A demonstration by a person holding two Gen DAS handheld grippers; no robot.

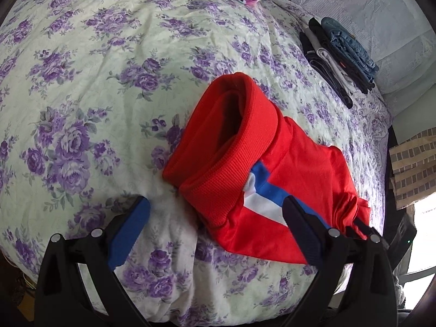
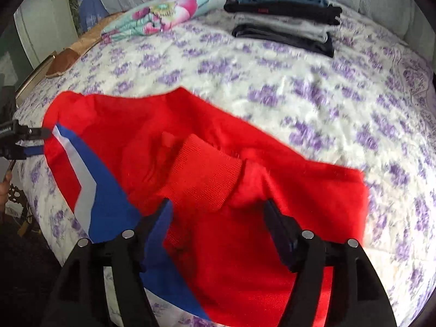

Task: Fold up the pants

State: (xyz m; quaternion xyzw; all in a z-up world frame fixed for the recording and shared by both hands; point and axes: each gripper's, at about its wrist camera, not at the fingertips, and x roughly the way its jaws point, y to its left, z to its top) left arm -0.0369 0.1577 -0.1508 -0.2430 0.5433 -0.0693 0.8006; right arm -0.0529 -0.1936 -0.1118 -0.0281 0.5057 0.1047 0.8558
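While your left tool point(image 1: 215, 212) is hanging with jaws apart at lower centre, red pants point(image 1: 253, 179) are lying bundled on the floral bed point(image 1: 95, 95); your right tool point(image 2: 218, 212) is gaping wide over them.

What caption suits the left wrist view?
Open left gripper beside folded red pants on a flowered bedspread, stacked clothes behind.

A bed with a cream quilt point(image 1: 114, 87) printed in purple roses filled both views, a pale lace headboard cover point(image 1: 381, 13) at upper right of the left view, daylight glaring at lower right point(image 1: 423, 234), a white wall point(image 2: 41, 24) upper left of the right view.
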